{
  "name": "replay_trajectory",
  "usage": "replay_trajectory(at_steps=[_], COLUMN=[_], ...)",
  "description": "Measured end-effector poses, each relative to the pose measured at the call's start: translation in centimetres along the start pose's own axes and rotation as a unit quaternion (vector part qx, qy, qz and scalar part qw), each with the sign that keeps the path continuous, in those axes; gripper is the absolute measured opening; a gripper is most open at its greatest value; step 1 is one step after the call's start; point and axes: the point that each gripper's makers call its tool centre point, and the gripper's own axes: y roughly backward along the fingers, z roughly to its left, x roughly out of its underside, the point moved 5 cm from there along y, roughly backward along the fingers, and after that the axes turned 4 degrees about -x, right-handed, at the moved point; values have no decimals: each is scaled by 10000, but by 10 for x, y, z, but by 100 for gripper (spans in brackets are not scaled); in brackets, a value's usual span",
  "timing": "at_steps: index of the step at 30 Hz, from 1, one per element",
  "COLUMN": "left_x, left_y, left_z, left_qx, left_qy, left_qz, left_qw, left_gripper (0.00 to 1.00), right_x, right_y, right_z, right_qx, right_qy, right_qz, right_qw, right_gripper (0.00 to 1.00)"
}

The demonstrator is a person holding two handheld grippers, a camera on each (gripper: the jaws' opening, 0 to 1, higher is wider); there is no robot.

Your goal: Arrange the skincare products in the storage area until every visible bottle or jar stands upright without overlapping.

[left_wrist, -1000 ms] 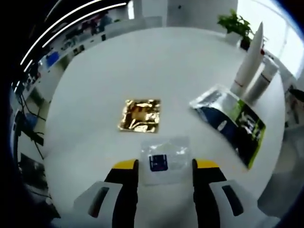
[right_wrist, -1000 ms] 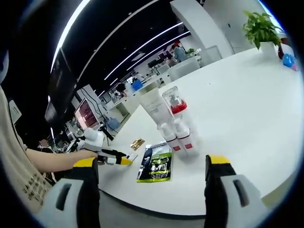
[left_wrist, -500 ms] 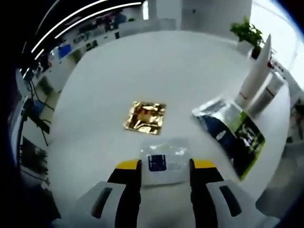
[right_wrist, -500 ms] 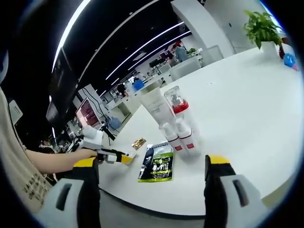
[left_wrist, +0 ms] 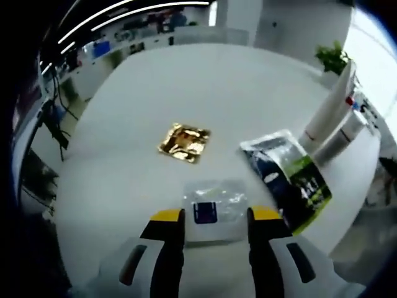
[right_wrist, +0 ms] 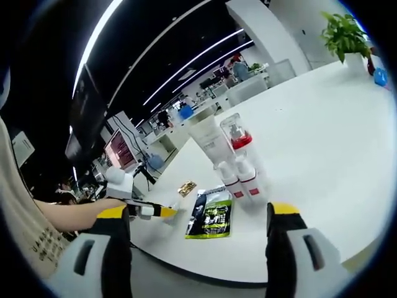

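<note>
Clear plastic with a dark blue square printed at its middle: that is the small sachet [left_wrist: 214, 210] lying flat on the white counter [left_wrist: 186, 93], right between the yellow-tipped jaws of the left tool [left_wrist: 212, 218], which are spread to either side of it; I cannot tell whether they touch its edges. Just beyond it lies a crinkled gold foil sachet [left_wrist: 183, 141], and off to the right a larger black, silver and green pouch [left_wrist: 286, 178], also flat. Past the pouch stand a tall white tube [left_wrist: 329, 102] and a silvery bottle [left_wrist: 340, 137], both upright and close together.

From the right gripper view the standing group reads better: the white tube [right_wrist: 209, 140] on its cap, a clear pump bottle with a red collar [right_wrist: 239, 139] beside it, and two small white bottles with red bands [right_wrist: 244, 179] in front, touching one another. The green pouch [right_wrist: 214, 214] lies just before them, near the counter's edge. The right tool [right_wrist: 197, 217] hangs well short of all this, jaws wide apart and holding nothing. A person's hand [right_wrist: 105, 203] grips the left tool [right_wrist: 162, 212] low at the counter's edge, left of the pouch.
</note>
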Motion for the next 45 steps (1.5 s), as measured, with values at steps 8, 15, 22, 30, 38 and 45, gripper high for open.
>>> replay_trajectory(at_steps=[8, 15, 22, 30, 38, 45], left_x=[12, 24, 31, 30, 37, 38], left_y=[7, 3, -2, -4, -5, -4], left_z=[-12, -17, -20, -28, -28, -28], left_qx=[23, -94, -389, -561, -636, -549], left_qy=[645, 738, 1345, 998, 818, 813], left_qz=[138, 246, 318, 120, 146, 57], left_qw=[9978, 9969, 9896, 9934, 9945, 9952], left_gripper=[38, 38, 38, 38, 38, 40], right_x=[-1, 1, 0, 0, 0, 1], right_y=[0, -1, 0, 1, 2, 2], right_z=[2, 5, 6, 7, 7, 8], right_qx=[-140, -249, -279, -293, -279, -276], right_qy=[-39, -41, -35, 40, 109, 167], right_qz=[-24, 25, -22, -45, -68, -62], right_qw=[9999, 9997, 9996, 9996, 9995, 9995], right_gripper=[90, 90, 89, 89, 88, 88])
